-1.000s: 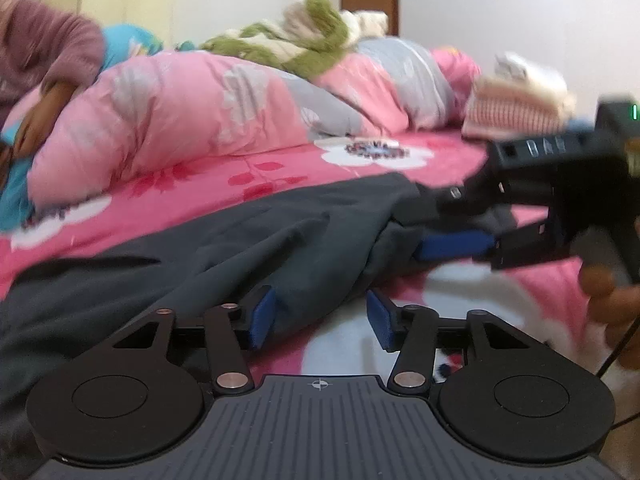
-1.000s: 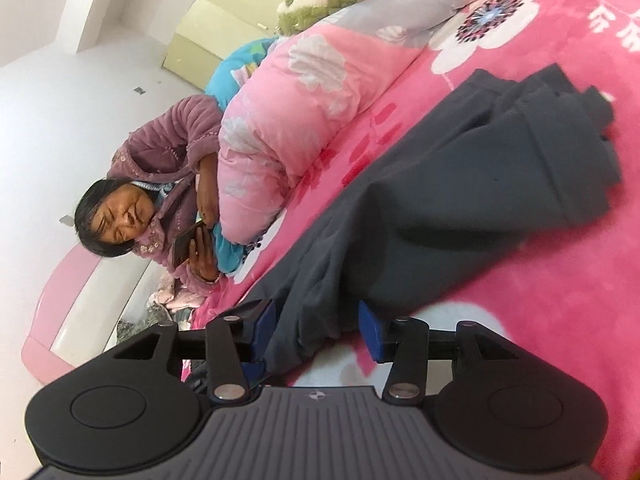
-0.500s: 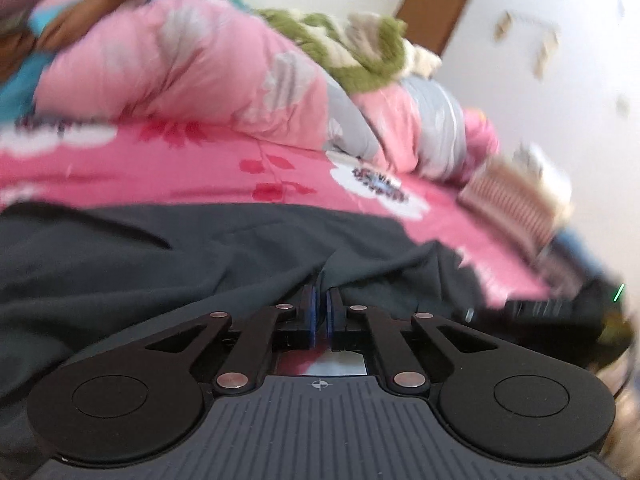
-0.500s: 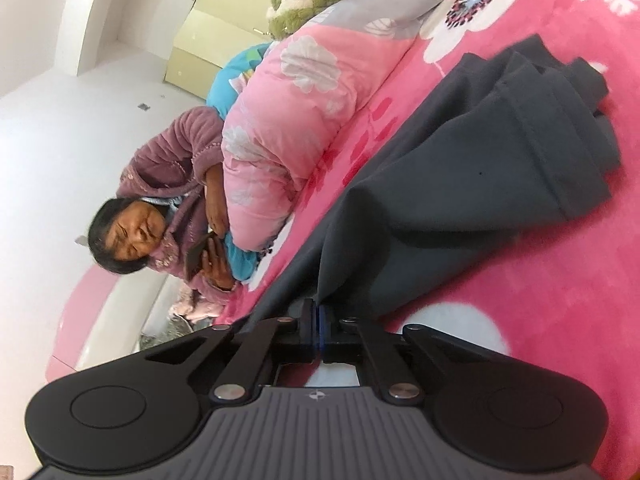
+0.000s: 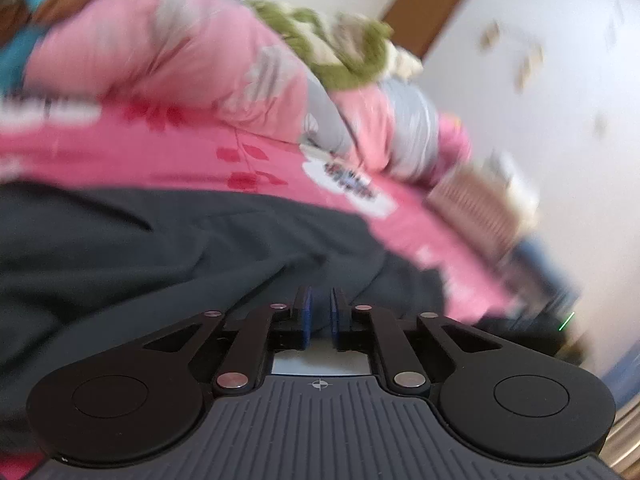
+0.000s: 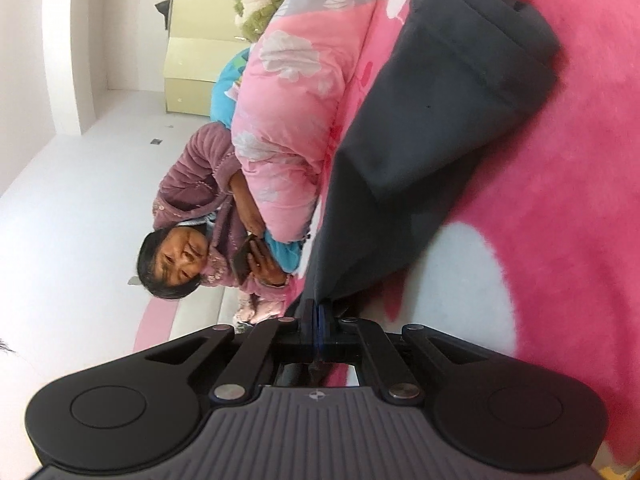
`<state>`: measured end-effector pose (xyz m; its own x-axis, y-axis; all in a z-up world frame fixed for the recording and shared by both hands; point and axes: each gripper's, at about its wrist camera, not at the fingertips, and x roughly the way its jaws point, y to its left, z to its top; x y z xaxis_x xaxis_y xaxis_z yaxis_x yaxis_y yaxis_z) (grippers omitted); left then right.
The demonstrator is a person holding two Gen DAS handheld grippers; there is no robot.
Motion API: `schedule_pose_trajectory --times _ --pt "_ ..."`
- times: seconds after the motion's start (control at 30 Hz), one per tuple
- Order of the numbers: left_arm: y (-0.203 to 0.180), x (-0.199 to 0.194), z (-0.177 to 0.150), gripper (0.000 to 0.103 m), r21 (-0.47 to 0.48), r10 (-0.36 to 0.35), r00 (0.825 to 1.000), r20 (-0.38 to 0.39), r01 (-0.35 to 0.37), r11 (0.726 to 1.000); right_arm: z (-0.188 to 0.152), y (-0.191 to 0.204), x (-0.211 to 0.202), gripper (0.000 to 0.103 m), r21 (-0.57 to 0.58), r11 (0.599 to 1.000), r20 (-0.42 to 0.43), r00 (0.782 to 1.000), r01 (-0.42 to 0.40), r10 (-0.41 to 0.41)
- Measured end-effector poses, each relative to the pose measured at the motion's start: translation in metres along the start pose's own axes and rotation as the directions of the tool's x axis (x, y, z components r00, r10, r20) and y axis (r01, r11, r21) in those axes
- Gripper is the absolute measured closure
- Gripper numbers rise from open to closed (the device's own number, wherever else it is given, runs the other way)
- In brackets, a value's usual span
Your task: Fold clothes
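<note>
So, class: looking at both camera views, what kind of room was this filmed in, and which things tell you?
Most likely a home bedroom: a bed spread with a pink flowered blanket, a rolled pink quilt lying on it, and a pale yellow cabinet against the white wall.

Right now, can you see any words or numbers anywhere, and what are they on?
None can be read.
The bedspread has a white mark at the top edge, cut off and unreadable.
The left gripper and right gripper bear only a small crosshair sign, no letters.
</note>
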<state>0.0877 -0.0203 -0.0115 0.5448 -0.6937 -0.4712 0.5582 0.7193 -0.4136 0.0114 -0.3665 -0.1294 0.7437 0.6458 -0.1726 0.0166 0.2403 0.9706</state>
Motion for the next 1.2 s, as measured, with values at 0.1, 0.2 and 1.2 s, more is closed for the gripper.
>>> schedule_pose_trajectory --times 0.1,0.2,1.2 --pt "-0.024 0.014 -0.011 0.057 0.187 0.109 0.994 0.003 -0.107 0.976 -0.001 0.003 0.000 0.103 -0.018 1.000 0.002 1.000 0.011 -0.011" --pt "-0.038 0.028 -0.017 0.057 0.286 0.153 0.988 0.017 -0.151 0.946 0.000 0.004 -0.001 0.102 -0.044 0.998 0.012 0.999 0.041 -0.041" --pt "-0.005 0.001 -0.003 0.102 -0.084 -0.105 0.993 -0.059 0.100 0.991 -0.023 -0.003 -0.038 0.103 -0.018 0.997 0.038 0.996 0.076 -0.075"
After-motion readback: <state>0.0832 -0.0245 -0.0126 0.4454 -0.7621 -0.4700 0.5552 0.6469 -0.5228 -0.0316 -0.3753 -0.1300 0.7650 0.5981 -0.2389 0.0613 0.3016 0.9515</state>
